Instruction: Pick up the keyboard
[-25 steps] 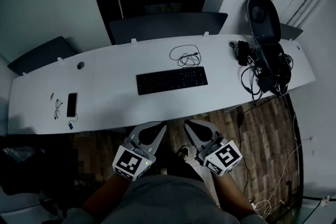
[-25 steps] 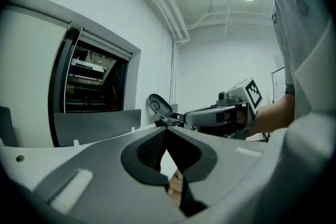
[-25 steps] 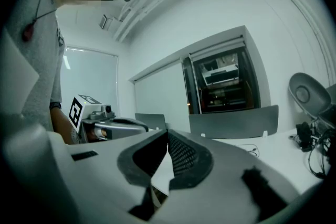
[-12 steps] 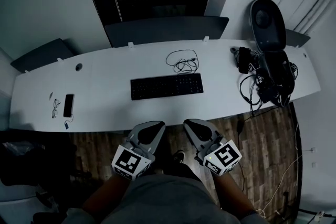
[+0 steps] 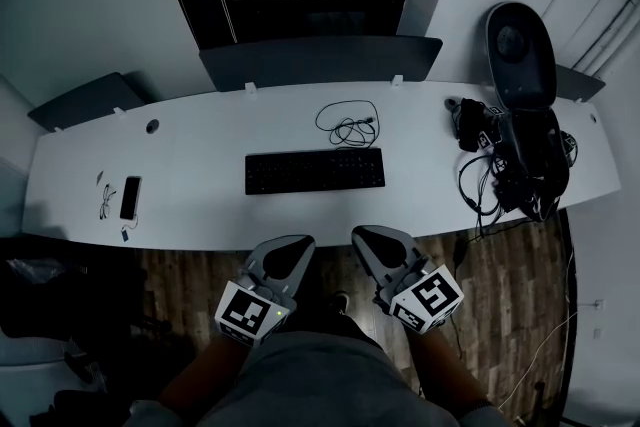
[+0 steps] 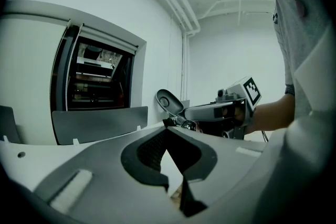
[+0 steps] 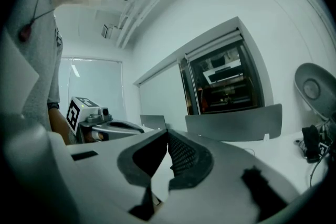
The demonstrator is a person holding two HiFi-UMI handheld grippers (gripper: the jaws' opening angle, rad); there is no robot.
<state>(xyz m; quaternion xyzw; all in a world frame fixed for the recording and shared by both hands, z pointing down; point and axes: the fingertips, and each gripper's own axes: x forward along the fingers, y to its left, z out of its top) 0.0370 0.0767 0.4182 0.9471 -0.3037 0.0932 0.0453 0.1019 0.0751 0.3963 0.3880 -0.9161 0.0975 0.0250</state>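
Note:
A black keyboard lies flat near the middle of the long white desk. Both grippers are held short of the desk's near edge, over the wooden floor. My left gripper points toward the desk with its jaws shut and nothing between them. My right gripper stands beside it, also shut and empty. The left gripper view shows the closed jaw tips and the right gripper off to the right. The right gripper view shows the closed tips and the left gripper at the left.
A coiled black cable lies behind the keyboard. A phone and small items sit at the desk's left end. A tangle of cables and gear fills the right end, under an oval stand. Dark panels line the desk's far edge.
Both grippers have drifted slightly forward toward the desk, still shut. The head view has shifted, so the keyboard and desk now sit lower and more central in the frame.

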